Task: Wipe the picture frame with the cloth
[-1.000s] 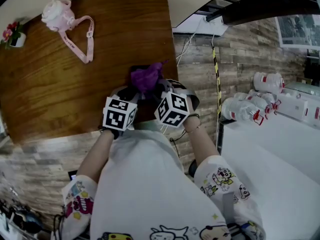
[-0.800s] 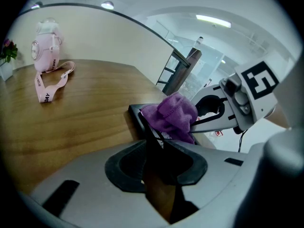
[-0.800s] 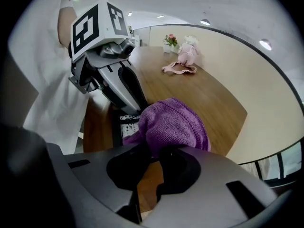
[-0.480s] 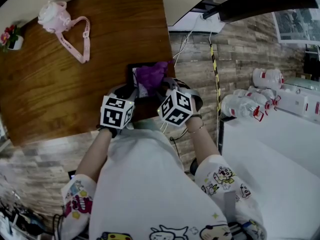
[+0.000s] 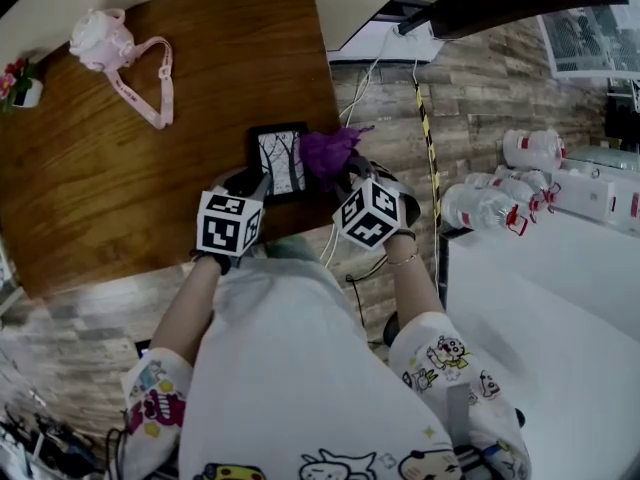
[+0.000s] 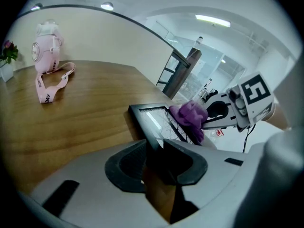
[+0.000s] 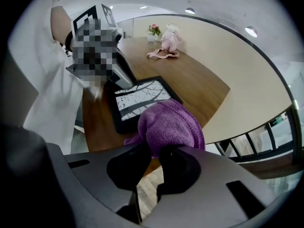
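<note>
Wooden table (image 5: 120,168) over plank floor (image 5: 480,98), left gripper (image 6: 154,148) pinched picture frame (image 5: 279,160), right gripper (image 7: 154,158) clamped purple cloth (image 5: 330,150) at frame's 3 o'clock

Brown wooden table (image 5: 150,188) — plank floor (image 5: 480,98) (grey-brown), ceiling lights (image 6: 212,20).

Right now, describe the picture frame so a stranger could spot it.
Start at the wooden table. Near its right edge, close to the person, is the frame, beside a purple cloth. It alone is a black rectangle around a white picture of branches.
</note>
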A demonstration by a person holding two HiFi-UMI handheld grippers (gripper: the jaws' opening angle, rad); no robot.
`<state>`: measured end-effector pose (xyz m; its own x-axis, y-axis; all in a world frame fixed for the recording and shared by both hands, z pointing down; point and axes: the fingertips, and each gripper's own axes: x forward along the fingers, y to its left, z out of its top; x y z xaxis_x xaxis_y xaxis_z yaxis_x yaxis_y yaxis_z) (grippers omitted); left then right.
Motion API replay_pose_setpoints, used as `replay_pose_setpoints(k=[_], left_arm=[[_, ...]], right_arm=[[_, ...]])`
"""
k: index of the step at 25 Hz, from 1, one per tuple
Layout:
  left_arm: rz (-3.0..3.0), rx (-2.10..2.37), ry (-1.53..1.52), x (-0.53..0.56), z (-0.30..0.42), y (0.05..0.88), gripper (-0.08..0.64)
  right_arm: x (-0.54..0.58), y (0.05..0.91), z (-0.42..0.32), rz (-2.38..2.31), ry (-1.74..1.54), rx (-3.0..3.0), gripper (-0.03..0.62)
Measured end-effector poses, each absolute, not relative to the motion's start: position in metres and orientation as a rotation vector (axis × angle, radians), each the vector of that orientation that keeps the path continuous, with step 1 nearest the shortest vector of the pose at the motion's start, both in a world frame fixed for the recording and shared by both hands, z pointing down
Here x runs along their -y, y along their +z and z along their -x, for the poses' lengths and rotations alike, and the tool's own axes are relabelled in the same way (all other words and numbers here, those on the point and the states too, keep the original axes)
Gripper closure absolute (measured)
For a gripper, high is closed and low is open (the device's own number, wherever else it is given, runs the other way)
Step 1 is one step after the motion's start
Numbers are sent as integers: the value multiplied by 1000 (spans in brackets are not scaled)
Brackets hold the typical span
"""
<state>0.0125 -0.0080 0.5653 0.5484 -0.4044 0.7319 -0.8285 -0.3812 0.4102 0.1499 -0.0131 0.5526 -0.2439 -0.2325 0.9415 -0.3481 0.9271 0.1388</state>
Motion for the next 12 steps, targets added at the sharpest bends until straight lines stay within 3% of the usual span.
replay_pose_setpoints(k=[6, 12], left_arm=[[-1992, 994, 684, 7, -14, 565, 453], [-1995, 999, 683, 8, -14, 565, 453]], right_arm=[[6, 534, -160, -501, 158, 1881, 548], [-10, 498, -122, -545, 292, 2053, 548]])
